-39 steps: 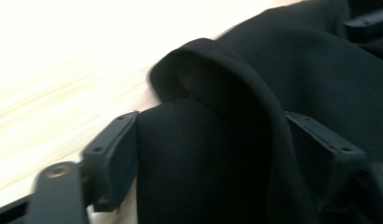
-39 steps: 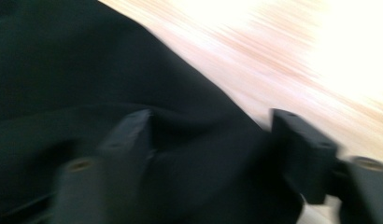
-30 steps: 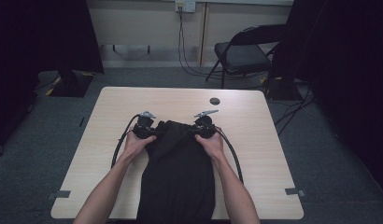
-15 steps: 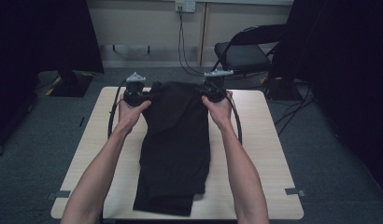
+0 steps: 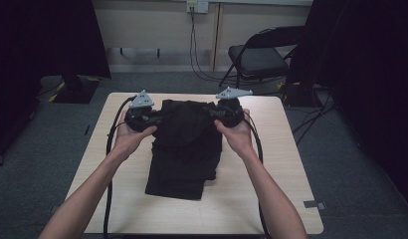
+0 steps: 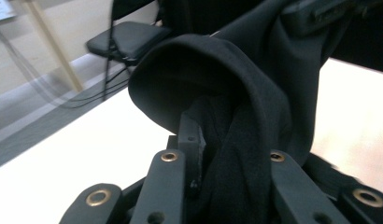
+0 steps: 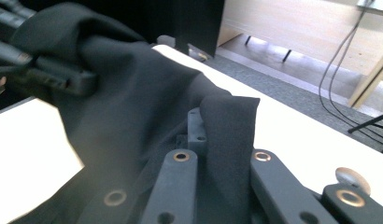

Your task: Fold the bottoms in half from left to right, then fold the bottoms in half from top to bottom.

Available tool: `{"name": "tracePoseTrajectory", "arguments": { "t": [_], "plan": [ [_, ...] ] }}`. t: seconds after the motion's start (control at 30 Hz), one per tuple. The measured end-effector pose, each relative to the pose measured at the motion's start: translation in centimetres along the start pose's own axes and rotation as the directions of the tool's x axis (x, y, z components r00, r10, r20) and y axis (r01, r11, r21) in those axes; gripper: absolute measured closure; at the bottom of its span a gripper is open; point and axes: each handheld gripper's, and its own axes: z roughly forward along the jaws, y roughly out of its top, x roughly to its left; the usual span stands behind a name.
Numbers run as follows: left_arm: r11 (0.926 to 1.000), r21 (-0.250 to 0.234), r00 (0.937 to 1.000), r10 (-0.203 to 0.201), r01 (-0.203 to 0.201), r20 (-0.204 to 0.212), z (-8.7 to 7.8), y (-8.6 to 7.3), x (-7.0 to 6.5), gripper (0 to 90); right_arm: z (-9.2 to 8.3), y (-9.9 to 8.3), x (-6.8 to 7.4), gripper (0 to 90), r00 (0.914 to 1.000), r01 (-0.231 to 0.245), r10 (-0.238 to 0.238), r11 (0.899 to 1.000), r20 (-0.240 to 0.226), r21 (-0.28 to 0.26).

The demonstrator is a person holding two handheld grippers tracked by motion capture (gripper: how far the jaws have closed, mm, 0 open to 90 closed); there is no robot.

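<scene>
Your left gripper (image 5: 151,118) is clamped on one upper corner of the black garment (image 5: 184,149), and your right gripper (image 5: 218,113) is clamped on the other corner, so the top edge of the cloth stretches between your two hands above the far half of the worktop (image 5: 271,199). In the left gripper view the dark fabric (image 6: 236,116) bunches into a rolled fold and runs down between the two black jaws, which pinch it tight. The right gripper view shows the same: a folded flap of the cloth (image 7: 227,140) stands up between the jaws, squeezed from both sides, while the rest of the garment spreads away toward your other gripper (image 7: 63,79).

From the high view, the upper part of the garment is raised off the wood and hangs down in soft folds, while its lower part lies flat on the worktop nearer to you, roughly in the middle between your forearms. The cloth looks doubled over there, with a straight bottom edge.

A cable (image 5: 110,144) trails from each gripper along the worktop's sides. A small round metal disc (image 7: 347,178) lies on the worktop close to your right gripper. Beyond the far edge stands a folding chair (image 5: 256,57).
</scene>
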Motion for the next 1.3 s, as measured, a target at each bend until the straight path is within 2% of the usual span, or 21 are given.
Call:
{"name": "tracePoseTrajectory", "arguments": {
  "t": [0.1,0.2,0.23,0.27,0.3,0.33,0.37,0.4,0.43,0.47,0.53,0.6,0.67,0.73,0.83,0.93,1.03,1.13,1.2,1.23,1.3],
  "plan": [
    [1.0000,0.002,0.9999,-0.008,0.008,0.008,-0.7,-1.3,-0.6,78.5,-0.6,-1.3,1.3,85.7,0.9997,0.019,-0.019,1.000,-0.018,0.018],
    [0.9997,0.024,0.9992,-0.011,0.011,0.038,-2.1,-4.3,-2.5,77.9,-1.8,-5.0,3.5,85.0,0.9981,0.012,-0.010,0.999,-0.062,0.042],
    [0.9997,0.024,0.9992,-0.011,0.011,0.038,-2.1,-4.3,-2.5,77.7,-1.8,-5.0,3.5,85.0,0.9981,0.012,-0.010,0.999,-0.062,0.042],
    [0.9976,0.053,0.9952,-0.049,0.045,0.085,-2.5,-6.3,-3.6,77.5,-2.3,-7.2,4.6,84.6,0.9950,-0.006,0.012,0.999,-0.099,0.054],
    [0.9971,0.075,0.9986,-0.013,0.009,0.052,-2.7,-7.3,-4.3,77.3,-2.3,-8.3,5.2,84.2,0.9962,-0.007,0.014,0.997,-0.086,0.074],
    [0.9957,0.092,0.9984,-0.012,0.007,0.055,-2.7,-8.3,-4.6,77.2,-2.3,-9.5,5.6,84.2,0.9942,-0.021,0.030,0.996,-0.103,0.089],
    [0.9957,0.092,0.9984,-0.012,0.007,0.055,-2.7,-8.3,-4.6,76.9,-2.3,-10.6,6.0,83.8,0.9937,-0.013,0.024,0.995,-0.109,0.101],
    [0.9926,0.112,0.9947,-0.056,0.047,0.086,-2.9,-10.1,-4.9,76.4,-2.3,-11.5,6.2,82.6,0.9950,-0.004,0.016,0.992,-0.098,0.124],
    [0.9926,0.112,0.9947,-0.056,0.047,0.086,-2.9,-10.1,-4.9,75.8,-2.3,-11.5,6.2,82.6,0.9950,-0.004,0.016,0.992,-0.098,0.124],
    [0.9917,0.116,0.9930,-0.068,0.057,0.096,-3.1,-10.7,-5.0,74.6,-2.5,-13.1,6.5,80.6,0.9932,-0.012,0.029,0.989,-0.112,0.147],
    [0.9894,0.119,0.9868,-0.099,0.084,0.128,-4.1,-11.4,-5.3,71.4,-2.9,-14.2,6.8,78.6,0.9925,-0.002,0.024,0.984,-0.120,0.181],
    [0.9899,0.121,0.9866,-0.090,0.073,0.137,-4.7,-11.6,-5.5,68.0,-3.3,-14.9,7.0,74.0,0.9920,0.012,0.014,0.979,-0.125,0.204],
    [0.9885,0.121,0.9840,-0.108,0.092,0.141,-5.2,-12.2,-5.8,65.9,-3.7,-15.5,7.1,71.0,0.9910,0.019,0.012,0.974,-0.133,0.224],
    [0.9876,0.131,0.9829,-0.106,0.086,0.150,-5.7,-12.7,-6.1,61.9,-4.2,-15.9,7.1,62.0,0.9901,0.013,0.019,0.973,-0.139,0.230],
    [0.9920,0.112,0.9817,-0.078,0.059,0.174,-6.7,-12.6,-6.5,55.1,-5.3,-15.9,7.3,50.9,0.9893,0.012,0.021,0.975,-0.144,0.223],
    [0.9941,0.069,0.9781,-0.095,0.084,0.185,-7.8,-11.9,-6.4,42.7,-6.8,-15.2,7.5,44.8,0.9862,-0.001,0.031,0.983,-0.163,0.183],
    [0.9977,0.043,0.9832,-0.060,0.053,0.173,-8.2,-11.1,-6.6,40.4,-7.2,-14.6,7.4,44.7,0.9845,-0.023,0.051,0.986,-0.168,0.168],
    [0.9971,0.001,0.9779,-0.075,0.076,0.195,-8.2,-9.5,-6.3,38.6,-6.2,-13.7,7.2,56.8,0.9895,-0.007,0.029,0.988,-0.142,0.151],
    [0.9968,-0.015,0.9794,-0.074,0.079,0.188,-8.1,-9.1,-6.3,38.7,-4.9,-13.4,7.2,57.8,0.9893,-0.011,0.034,0.988,-0.142,0.154],
    [0.9952,-0.022,0.9827,-0.091,0.096,0.161,-7.7,-8.4,-6.0,39.2,-4.0,-13.3,7.4,59.9,0.9875,-0.004,0.029,0.987,-0.155,0.159],
    [0.9944,-0.017,0.9847,-0.101,0.104,0.142,-7.2,-8.2,-5.9,46.5,-2.3,-13.1,7.9,60.0,0.9870,0.034,-0.006,0.984,-0.160,0.173]
  ]
}}
